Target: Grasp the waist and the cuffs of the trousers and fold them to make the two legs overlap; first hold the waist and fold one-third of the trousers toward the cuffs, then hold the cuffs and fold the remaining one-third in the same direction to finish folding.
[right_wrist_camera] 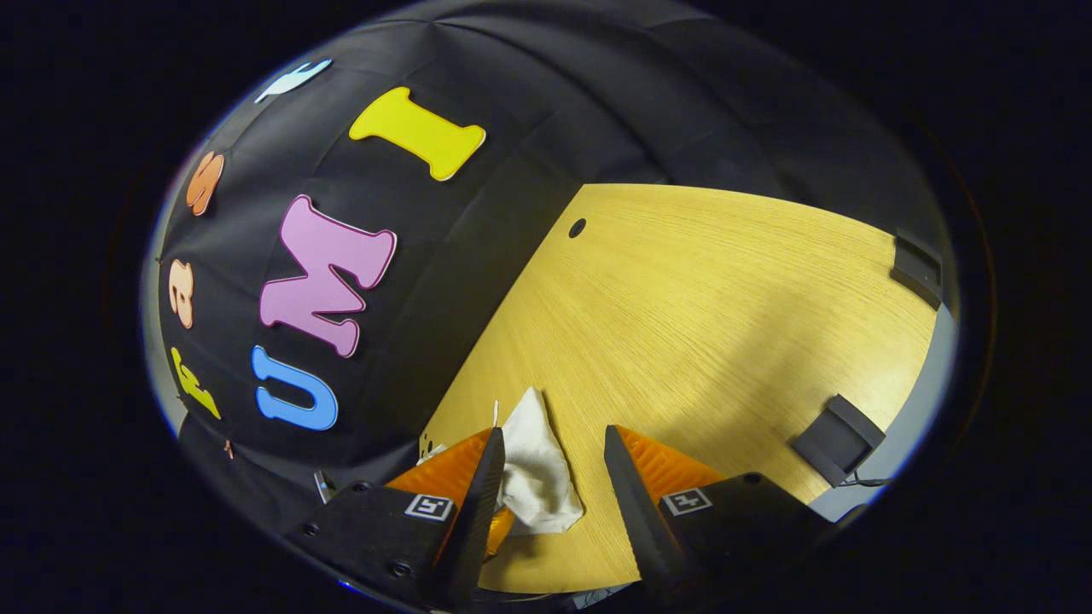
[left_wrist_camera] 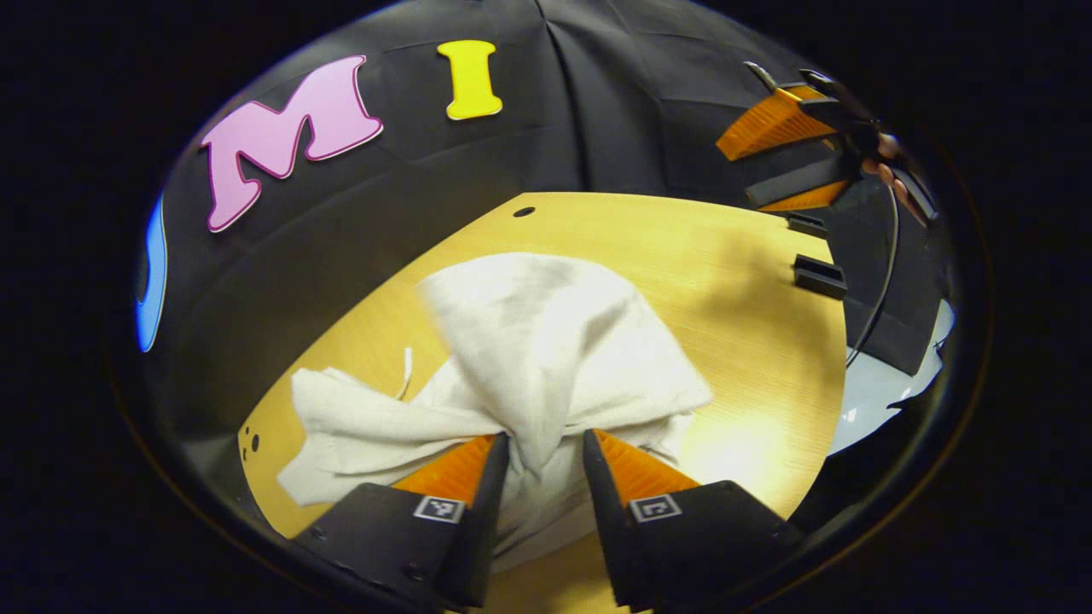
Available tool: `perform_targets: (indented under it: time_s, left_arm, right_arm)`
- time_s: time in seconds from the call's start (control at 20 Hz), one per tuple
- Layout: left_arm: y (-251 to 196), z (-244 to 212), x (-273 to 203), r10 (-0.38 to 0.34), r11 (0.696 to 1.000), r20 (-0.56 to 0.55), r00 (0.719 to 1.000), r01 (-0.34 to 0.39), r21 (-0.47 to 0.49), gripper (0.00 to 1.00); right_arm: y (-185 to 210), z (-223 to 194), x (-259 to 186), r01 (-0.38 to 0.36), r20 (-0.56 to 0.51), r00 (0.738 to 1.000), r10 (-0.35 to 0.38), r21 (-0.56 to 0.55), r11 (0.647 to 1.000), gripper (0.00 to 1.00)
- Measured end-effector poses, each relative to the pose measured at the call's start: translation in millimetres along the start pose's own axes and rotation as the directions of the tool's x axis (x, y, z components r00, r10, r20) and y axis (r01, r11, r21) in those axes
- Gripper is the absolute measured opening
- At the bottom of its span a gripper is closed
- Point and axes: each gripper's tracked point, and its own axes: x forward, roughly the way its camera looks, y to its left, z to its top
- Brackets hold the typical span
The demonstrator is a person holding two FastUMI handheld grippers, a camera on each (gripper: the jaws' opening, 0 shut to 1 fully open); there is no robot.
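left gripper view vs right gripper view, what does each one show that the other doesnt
Left gripper view: most of the crumpled white trousers, bunched between the left hand-held gripper fingers, plus the right hand-held gripper raised at upper right. Right gripper view: a wide bare stretch of the wooden table and a small corner of the cloth near its own open fingers. Both: table, trousers, black clips at the table edge.

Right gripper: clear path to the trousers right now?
Probably yes. The right gripper is open and hangs above the table, with a bit of the trousers just below its fingers and nothing between. The left gripper has cloth bunched between its fingers.
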Motion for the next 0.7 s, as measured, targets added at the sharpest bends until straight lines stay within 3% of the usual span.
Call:
perform_targets:
  time_s: [0.1,0.3,0.45,0.6,0.7]
  left_arm:
    - [-3.2,4.4,-6.9,-0.008,1.000,0.027,1.000,0.008,-0.009,0.74]
    - [4.0,25.1,-30.6,0.005,0.995,0.092,0.996,0.004,-0.102,0.84]
    - [3.9,36.0,-57.4,-0.018,0.982,0.129,0.991,0.042,-0.183,0.88]
    - [-12.1,52.0,-82.2,-0.055,0.975,0.168,0.984,0.089,-0.202,0.89]
    - [-9.3,60.4,-96.4,-0.044,0.968,0.191,0.981,0.088,-0.233,0.89]
  right_arm:
    - [2.6,-1.3,2.9,-0.002,-0.004,1.000,0.002,0.001,1.000,0.74]
    - [7.0,-8.6,7.6,-0.007,-0.023,1.000,0.007,-0.004,1.000,0.74]
    - [12.3,-16.2,14.0,-0.014,-0.041,0.999,0.014,-0.004,1.000,0.74]
    - [23.7,-25.6,22.5,-0.029,-0.065,0.997,0.029,0.000,1.000,0.74]
    - [35.4,-31.1,25.3,-0.044,-0.077,0.996,0.043,-0.004,0.999,0.74]
